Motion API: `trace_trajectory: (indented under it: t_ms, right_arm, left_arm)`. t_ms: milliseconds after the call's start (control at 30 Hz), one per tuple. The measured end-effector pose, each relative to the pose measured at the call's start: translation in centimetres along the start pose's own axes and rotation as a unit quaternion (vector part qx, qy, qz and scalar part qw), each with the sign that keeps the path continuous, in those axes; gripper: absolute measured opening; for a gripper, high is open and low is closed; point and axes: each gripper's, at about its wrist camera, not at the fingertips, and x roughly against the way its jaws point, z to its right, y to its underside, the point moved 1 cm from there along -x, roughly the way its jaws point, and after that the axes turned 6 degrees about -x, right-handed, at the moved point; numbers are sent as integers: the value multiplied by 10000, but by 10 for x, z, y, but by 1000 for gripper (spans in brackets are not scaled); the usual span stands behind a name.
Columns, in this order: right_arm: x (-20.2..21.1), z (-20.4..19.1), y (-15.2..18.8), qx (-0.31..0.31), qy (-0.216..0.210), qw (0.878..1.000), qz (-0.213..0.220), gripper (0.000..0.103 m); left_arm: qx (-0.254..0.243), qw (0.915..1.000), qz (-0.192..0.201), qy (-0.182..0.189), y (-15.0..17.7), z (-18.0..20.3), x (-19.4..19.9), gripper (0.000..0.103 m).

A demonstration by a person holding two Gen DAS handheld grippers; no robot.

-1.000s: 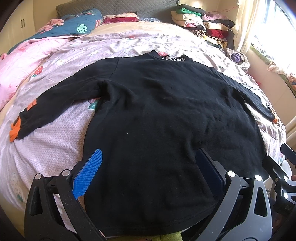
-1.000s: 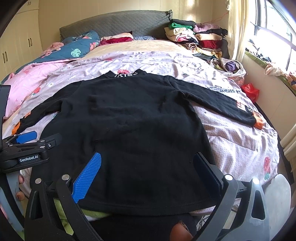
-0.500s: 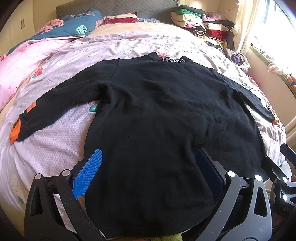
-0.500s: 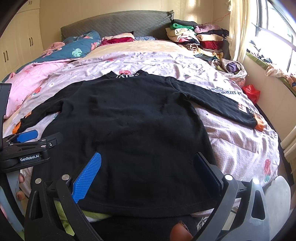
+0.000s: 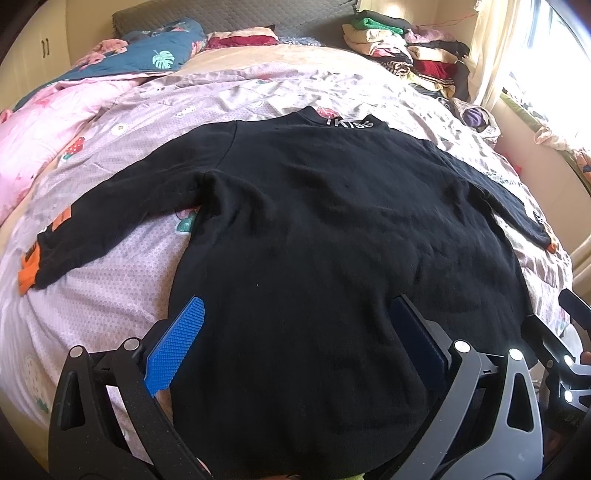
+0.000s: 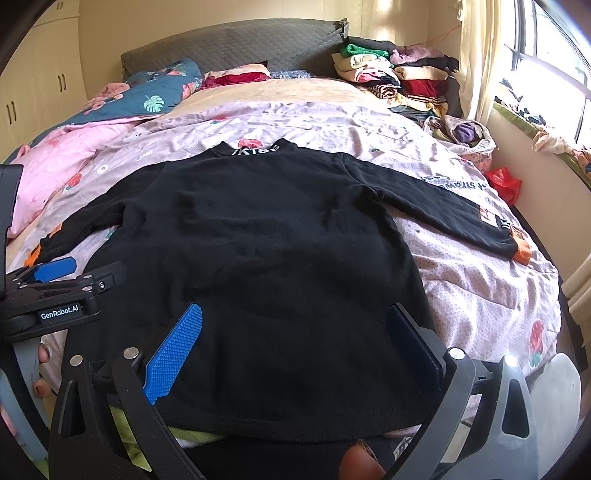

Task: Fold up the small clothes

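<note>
In the left wrist view, a black long-sleeved top (image 5: 332,236) lay spread flat, back up, on the bed (image 5: 110,302), which was covered with a pale pink patterned sheet. Its collar with white lettering (image 5: 349,123) pointed toward the grey headboard (image 5: 236,14). Both sleeves stretched outward, the left one ending in an orange cuff (image 5: 28,271) near the bed's edge. The left gripper (image 5: 299,350) hovered over the hem with its fingers set wide apart; the blue ribbed pad (image 5: 175,350) sat above the hem's left edge and the dark one (image 5: 417,347) over the lower body of the garment, neither pinching cloth. Part of the right gripper (image 5: 569,354) showed at the far right. A stack of folded clothes (image 5: 406,48) stood at the head of the bed beside the curtain (image 5: 498,51).

In the right wrist view, the same top (image 6: 266,258) filled the middle of the bed (image 6: 480,295), its right sleeve reaching toward an orange cuff (image 6: 523,254). The right gripper (image 6: 295,350) hung above the hem, fingers likewise wide and holding nothing. The left gripper (image 6: 55,291) appeared at the left over the garment's side, its fingers parted. A blue floral quilt (image 6: 159,96) and a pink duvet (image 6: 55,162) lay along the left side of the bed, and a red bag (image 6: 504,182) sat by the wall.
</note>
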Motion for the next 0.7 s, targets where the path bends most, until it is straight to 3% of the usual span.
trace_trajectory:
  t_ms: [700]
  right_arm:
    - [-15,6,-74,-351,-208,9991,121,99]
  left_arm:
    - [189,9993,309,-54,-70,-16,-13,95]
